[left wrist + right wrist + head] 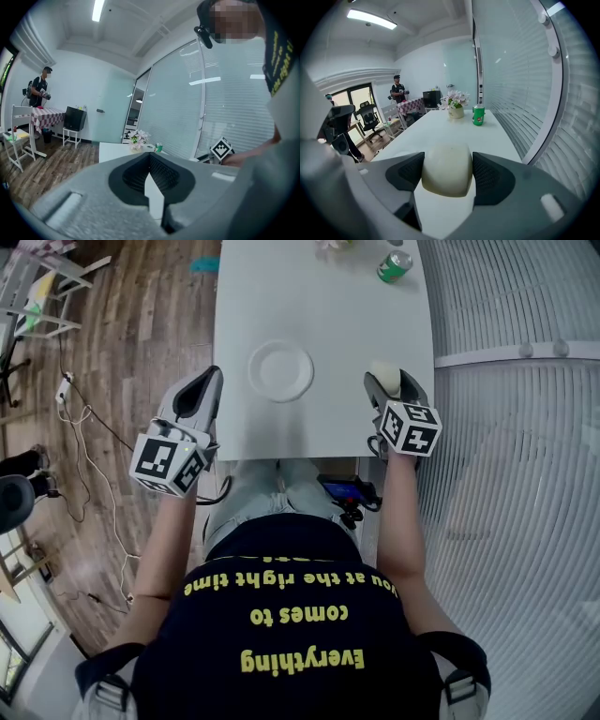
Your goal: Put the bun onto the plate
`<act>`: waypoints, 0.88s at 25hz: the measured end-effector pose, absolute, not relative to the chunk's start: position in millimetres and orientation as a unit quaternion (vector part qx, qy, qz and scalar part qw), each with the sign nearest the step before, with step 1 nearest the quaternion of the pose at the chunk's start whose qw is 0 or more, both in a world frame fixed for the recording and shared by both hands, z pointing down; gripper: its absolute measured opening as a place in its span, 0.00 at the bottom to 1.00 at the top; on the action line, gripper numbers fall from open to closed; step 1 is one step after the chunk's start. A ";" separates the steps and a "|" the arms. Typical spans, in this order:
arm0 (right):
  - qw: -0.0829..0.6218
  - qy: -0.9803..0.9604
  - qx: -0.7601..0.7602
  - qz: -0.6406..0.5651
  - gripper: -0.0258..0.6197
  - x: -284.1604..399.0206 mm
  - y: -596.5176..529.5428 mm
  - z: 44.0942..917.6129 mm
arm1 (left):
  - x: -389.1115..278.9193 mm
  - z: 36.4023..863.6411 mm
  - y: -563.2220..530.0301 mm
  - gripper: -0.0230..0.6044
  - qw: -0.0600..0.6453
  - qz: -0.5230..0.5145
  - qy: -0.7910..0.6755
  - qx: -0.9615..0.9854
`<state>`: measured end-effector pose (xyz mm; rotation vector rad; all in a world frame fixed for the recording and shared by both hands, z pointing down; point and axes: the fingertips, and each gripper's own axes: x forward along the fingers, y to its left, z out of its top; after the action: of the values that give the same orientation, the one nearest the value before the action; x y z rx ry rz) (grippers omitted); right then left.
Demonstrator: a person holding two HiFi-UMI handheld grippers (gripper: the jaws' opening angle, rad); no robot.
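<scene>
A pale, round bun (446, 168) sits squeezed between the two dark pads of my right gripper (447, 172), which is shut on it and holds it above the white table (440, 129). In the head view the bun (382, 371) and right gripper (385, 382) hang over the table's near right part. The empty white plate (281, 369) lies to their left, mid-table. My left gripper (203, 390) hovers at the table's near left edge, left of the plate. Its pads (161, 171) meet at the tips with nothing between them.
A green can (395, 265) stands at the table's far right, next to a pot of flowers (455, 105). Wooden floor with cables (84, 437) lies to the left, and a ribbed glass wall (516, 427) to the right. A person (40, 89) stands far off.
</scene>
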<state>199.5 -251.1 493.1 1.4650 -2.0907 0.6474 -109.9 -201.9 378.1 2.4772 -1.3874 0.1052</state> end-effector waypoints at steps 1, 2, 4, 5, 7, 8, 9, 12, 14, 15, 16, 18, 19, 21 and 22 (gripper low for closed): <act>0.249 -0.770 0.538 0.235 0.55 199.5 -251.5 489.1 | -109.8 376.7 -201.5 0.03 0.148 0.036 -0.483 0.862; 0.246 -0.771 0.539 0.233 0.55 199.4 -251.8 484.9 | -110.0 375.3 -201.2 0.03 0.147 0.036 -0.484 0.862; 0.237 -0.775 0.539 0.228 0.55 199.1 -252.3 475.4 | -110.2 372.5 -200.7 0.03 0.145 0.033 -0.485 0.862; 0.233 -0.777 0.539 0.225 0.55 199.2 -252.4 470.5 | -110.1 371.2 -200.4 0.03 0.144 0.032 -0.485 0.862; 0.228 -0.781 0.539 0.218 0.55 198.9 -252.8 460.9 | -110.1 369.2 -199.6 0.03 0.142 0.030 -0.486 0.862; 0.226 -0.782 0.540 0.214 0.55 198.3 -253.1 455.9 | -110.4 368.5 -199.2 0.03 0.141 0.029 -0.487 0.861; 0.224 -0.784 0.540 0.209 0.55 197.3 -253.4 450.6 | -111.0 367.7 -198.7 0.03 0.141 0.028 -0.487 0.861; 0.216 -0.787 0.543 0.200 0.55 194.7 -253.1 434.6 | -112.8 365.5 -196.0 0.03 0.141 0.025 -0.486 0.862; 0.212 -0.788 0.544 0.193 0.55 194.8 -253.7 425.5 | -112.2 363.9 -194.8 0.03 0.138 0.025 -0.486 0.863; 0.211 -0.789 0.545 0.190 0.55 195.2 -254.7 421.7 | -111.1 363.0 -194.5 0.03 0.132 0.029 -0.486 0.864; 0.209 -0.790 0.545 0.187 0.55 195.7 -255.7 418.4 | -109.2 362.1 -194.1 0.03 0.122 0.037 -0.485 0.865; 0.205 -0.791 0.547 0.184 0.55 196.6 -256.0 412.9 | -103.9 360.5 -191.5 0.03 0.102 0.053 -0.481 0.869; 0.204 -0.791 0.547 0.184 0.55 197.0 -255.0 410.6 | -101.5 359.7 -189.6 0.03 0.096 0.057 -0.478 0.871; 0.202 -0.792 0.547 0.181 0.55 197.2 -252.7 406.1 | -98.6 358.3 -186.5 0.03 0.095 0.055 -0.475 0.873; 0.200 -0.792 0.547 0.180 0.55 197.1 -251.9 403.8 | -98.3 357.8 -185.7 0.03 0.096 0.052 -0.476 0.873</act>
<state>197.1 -251.9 403.8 1.5297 -2.2147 0.5034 -98.3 -185.7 357.8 2.5864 -1.4107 0.1542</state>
